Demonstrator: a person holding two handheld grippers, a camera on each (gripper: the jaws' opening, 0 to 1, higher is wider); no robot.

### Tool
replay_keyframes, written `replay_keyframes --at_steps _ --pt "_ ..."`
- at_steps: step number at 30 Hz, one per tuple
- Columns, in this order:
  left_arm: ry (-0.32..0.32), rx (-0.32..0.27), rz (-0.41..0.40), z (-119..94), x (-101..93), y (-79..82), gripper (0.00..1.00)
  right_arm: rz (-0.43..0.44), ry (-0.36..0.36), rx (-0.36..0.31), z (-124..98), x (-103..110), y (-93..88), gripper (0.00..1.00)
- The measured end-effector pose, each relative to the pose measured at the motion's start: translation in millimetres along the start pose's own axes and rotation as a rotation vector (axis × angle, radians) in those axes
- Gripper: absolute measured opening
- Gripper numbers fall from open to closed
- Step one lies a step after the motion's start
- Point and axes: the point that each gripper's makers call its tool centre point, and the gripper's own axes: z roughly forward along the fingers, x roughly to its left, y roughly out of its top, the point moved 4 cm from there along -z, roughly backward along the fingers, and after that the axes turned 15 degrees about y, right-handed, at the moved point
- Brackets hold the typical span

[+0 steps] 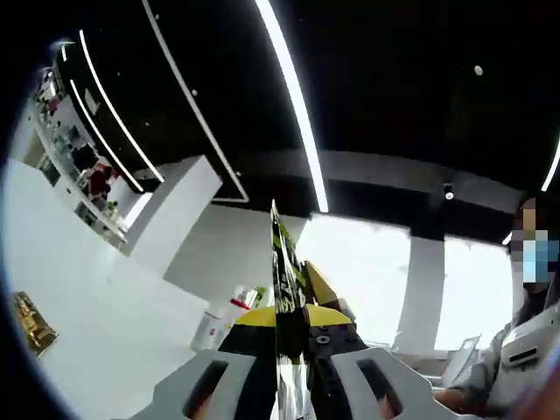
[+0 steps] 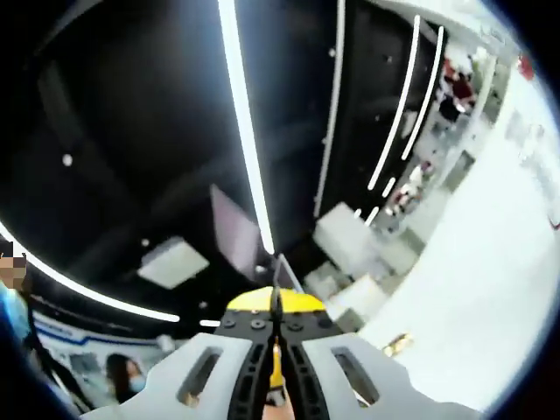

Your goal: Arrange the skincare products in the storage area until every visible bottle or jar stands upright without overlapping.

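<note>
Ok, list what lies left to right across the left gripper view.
Gold object on the white wall → wall shelves → small bottles → left gripper, jaws shut together → bright windows → seated person.

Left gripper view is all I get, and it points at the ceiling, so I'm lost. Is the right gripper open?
Observer: No, the right gripper has its jaws shut together, with nothing seen between them.
Operator: Where does it point?
Observer: Upward, at a dark ceiling crossed by a long light strip.
Operator: Anyone near it?
Observer: A person shows low at the left of the right gripper view.
</note>
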Motion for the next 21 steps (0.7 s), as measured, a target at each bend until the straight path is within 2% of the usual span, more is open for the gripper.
replay_keyframes --at_steps 3,5,6,8,10,11,12,13,15,16,17,19,20,21 --pt "0.006 0.002 -0.017 -4.1 4.2 4.1 0.03 0.008 0.008 -0.003 1.9 -4.3 0.1 0.0" --pt "0.008 -0.001 -0.024 -5.2 3.7 4.8 0.03 -0.047 -0.009 0.012 4.0 -4.6 -0.1 0.0" --pt "0.018 -0.02 0.008 -4.3 5.4 7.7 0.04 -0.08 -0.025 0.025 2.9 -4.8 1.5 0.0" --pt "-0.001 -0.126 0.049 -3.7 0.5 18.3 0.12 -0.057 -0.019 0.036 2.7 -1.5 0.0 0.0" --pt "-0.039 -0.161 -0.032 -7.6 -3.3 26.2 0.32 -0.054 -0.027 0.041 2.2 -3.8 -1.0 0.0" --pt "-0.041 -0.182 -0.091 -9.6 -0.7 30.8 0.37 -0.052 -0.031 0.048 2.5 -3.9 -3.2 0.0" --pt "-0.02 -0.229 -0.098 -11.5 6.2 36.3 0.31 -0.048 -0.04 0.062 2.9 -5.7 -5.5 0.0" --pt "-0.01 -0.238 -0.092 -14.4 8.9 37.3 0.2 -0.044 -0.048 0.073 3.0 -7.1 -8.2 0.0" --pt "-0.003 -0.221 -0.096 -17.9 11.5 36.1 0.03 -0.006 -0.016 0.083 6.0 -4.2 -14.8 0.0" --pt "-0.012 -0.217 -0.16 -19.3 10.0 36.9 0.02 -0.01 -0.015 0.084 7.0 -3.7 -15.4 0.0" --pt "-0.009 -0.204 -0.191 -18.4 10.6 37.3 0.02 -0.017 -0.013 0.084 7.7 -1.6 -15.7 0.0" --pt "-0.003 -0.194 -0.166 -19.0 13.7 36.8 0.0 -0.037 -0.025 0.106 7.3 -2.0 -16.5 0.0" --pt "-0.004 -0.191 -0.172 -19.3 8.1 33.7 0.0 -0.05 -0.024 0.113 7.7 -2.0 -17.3 0.0" --pt "0.003 -0.186 -0.184 -19.7 7.7 32.3 0.0 -0.115 -0.033 0.134 7.6 -4.3 -17.4 0.0"
